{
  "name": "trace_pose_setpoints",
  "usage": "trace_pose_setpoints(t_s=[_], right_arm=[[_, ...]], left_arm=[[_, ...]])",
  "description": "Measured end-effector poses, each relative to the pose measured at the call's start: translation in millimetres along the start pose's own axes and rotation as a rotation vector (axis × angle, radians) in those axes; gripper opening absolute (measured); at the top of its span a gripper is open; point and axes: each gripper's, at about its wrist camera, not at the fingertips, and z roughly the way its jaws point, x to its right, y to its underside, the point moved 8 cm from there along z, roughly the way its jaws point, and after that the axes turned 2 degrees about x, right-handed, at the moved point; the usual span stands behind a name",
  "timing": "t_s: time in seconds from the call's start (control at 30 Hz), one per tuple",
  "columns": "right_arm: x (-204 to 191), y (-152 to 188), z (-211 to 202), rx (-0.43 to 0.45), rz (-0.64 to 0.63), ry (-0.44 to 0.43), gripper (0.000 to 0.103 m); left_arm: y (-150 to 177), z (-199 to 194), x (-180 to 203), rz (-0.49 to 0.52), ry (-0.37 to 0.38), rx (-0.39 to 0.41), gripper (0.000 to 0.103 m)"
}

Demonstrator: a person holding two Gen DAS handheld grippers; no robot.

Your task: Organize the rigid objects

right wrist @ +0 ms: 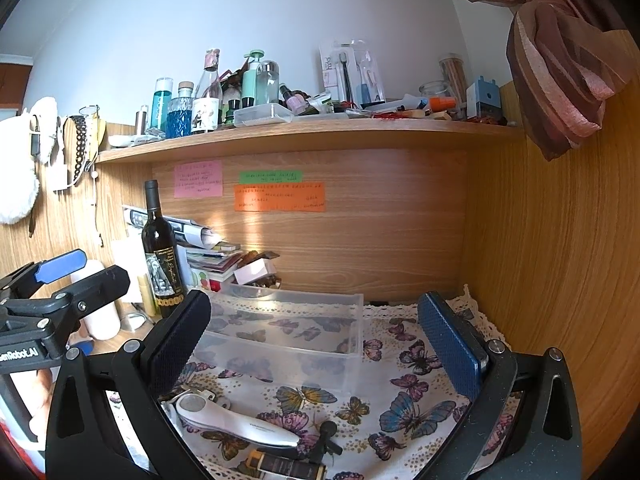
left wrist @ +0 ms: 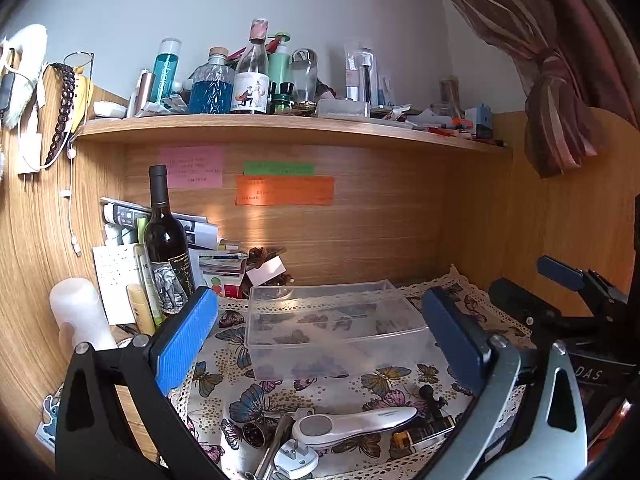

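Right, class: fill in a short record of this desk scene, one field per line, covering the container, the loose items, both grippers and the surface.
container: clear plastic box, empty, on the cloth
loose items: white handheld device, white plug, small dark bottle, lying in front of the box
left gripper: open, holding nothing
right gripper: open, holding nothing
surface: butterfly-print cloth
bystander: dark wine bottle, upright at back left

Soft daylight, sharp focus, strong fisheye bending, dark corners.

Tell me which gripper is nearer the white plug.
Left. The left gripper hangs right above the white plug; the right gripper sits farther right, where the plug is out of view.
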Motion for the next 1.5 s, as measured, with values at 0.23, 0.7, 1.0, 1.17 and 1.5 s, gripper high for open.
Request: trace_pose_setpoints(t_s=[0.23, 0.7, 1.0, 1.17, 1.5], right_arm=[[-3.6, -0.7, -0.2, 0.002, -0.003, -0.005, 0.103], [-4.7, -2.4, -1.8, 0.009, -0.003, -0.009, 0.103], [-4.7, -3.7, -2.1, 0.012, 0.001, -0.007, 0.103], [-4.2, -3.8, -1.8, 0.014, -0.002, -0.004, 0.103], [-4.7, 0.1, 4.7, 0.003, -0.013, -0.012, 0.103]], left_arm=[[-0.1, 1.4, -1.6, -0.003, 0.0, -0.001, 0.103], [0.1, -0.3, -2.4, -0.002, 0.001, 0.006, 0.103], [-2.9, -6.5, 0.1, 0.011, -0.001, 0.027, 0.103], [-3.7, -7.9, 1.2, 0.011, -0.001, 0.035, 0.103], [5.0, 2.6, -2.4, 0.006, 0.001, -0.007, 0.103]])
